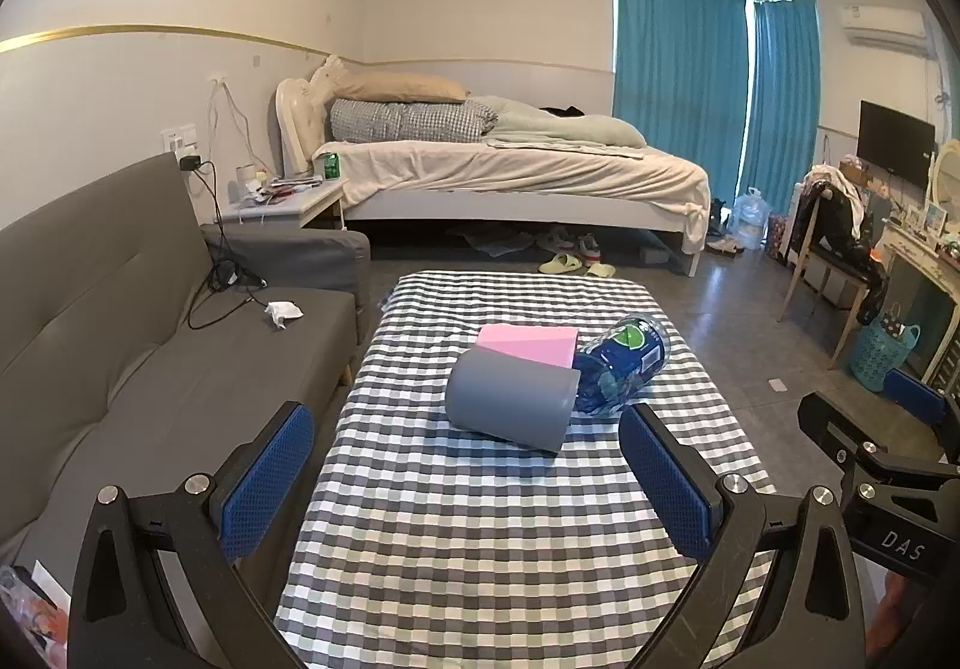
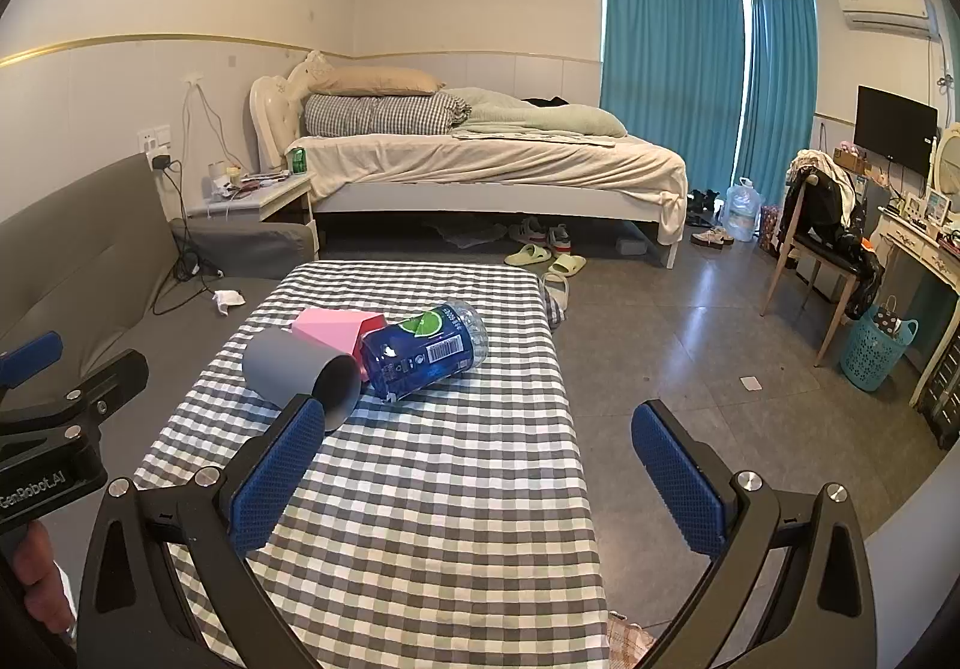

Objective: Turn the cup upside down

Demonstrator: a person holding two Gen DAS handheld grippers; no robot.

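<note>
In the left wrist view, the left gripper [image 1: 465,474] is seen with its jaws spread wide and nothing held between the 2 blue pads [image 1: 268,480]. The cup [image 1: 511,404], grey and lying on its side, is found at 12 o'clock from the gripper, near but not touched, on the checked table [image 1: 468,549]. Its closed base is turned toward 9 o'clock and its mouth toward 3 o'clock. A pink block [image 1: 528,343] is touching it at 12 o'clock, and a blue bottle [image 1: 621,363], also on its side, is pressed close at 2 o'clock. Part of the right gripper [image 1: 870,459] is visible at 3 o'clock.

In the right wrist view, the right gripper [image 2: 480,480] is likewise held fully open and empty. The cup [image 2: 300,372] lies at 10 o'clock from it, its dark mouth facing the camera and partly hidden behind the left pad [image 2: 277,480]. The bottle [image 2: 423,348] is just beside the cup at 3 o'clock, and the block [image 2: 336,328] behind it.

The reach appears not yet begun. The cup would best be taken across its round wall near the middle by the left gripper, which is lined up with it. The approach should be kept clear of the bottle, since a nudge could roll either one. Once lifted, the cup should be turned mouth-down and set on bare cloth nearer the grippers.
</note>
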